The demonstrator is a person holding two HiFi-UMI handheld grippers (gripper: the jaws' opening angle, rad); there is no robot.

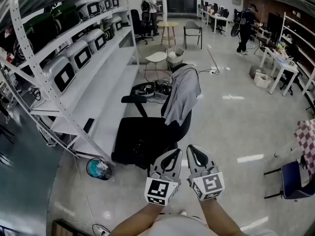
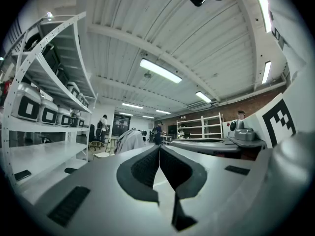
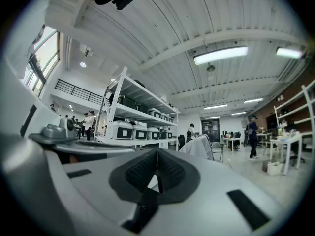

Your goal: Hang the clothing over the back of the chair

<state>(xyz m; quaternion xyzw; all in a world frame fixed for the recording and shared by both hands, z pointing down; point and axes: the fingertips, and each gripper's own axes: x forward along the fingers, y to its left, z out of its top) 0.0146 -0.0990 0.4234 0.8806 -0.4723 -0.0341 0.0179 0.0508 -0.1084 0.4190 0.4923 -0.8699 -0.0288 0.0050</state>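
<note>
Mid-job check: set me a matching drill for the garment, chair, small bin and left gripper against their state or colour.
Things:
1 grey garment
2 chair
3 bin
4 left gripper

States:
A jaws together, nothing held
B teal, round
C draped over a backrest
D black seat

Pairs: 1-C, 2-D, 3-B, 4-A

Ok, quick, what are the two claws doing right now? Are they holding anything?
Left grey plastic claw: closed, holding nothing.
Right grey plastic claw: closed, holding nothing.
</note>
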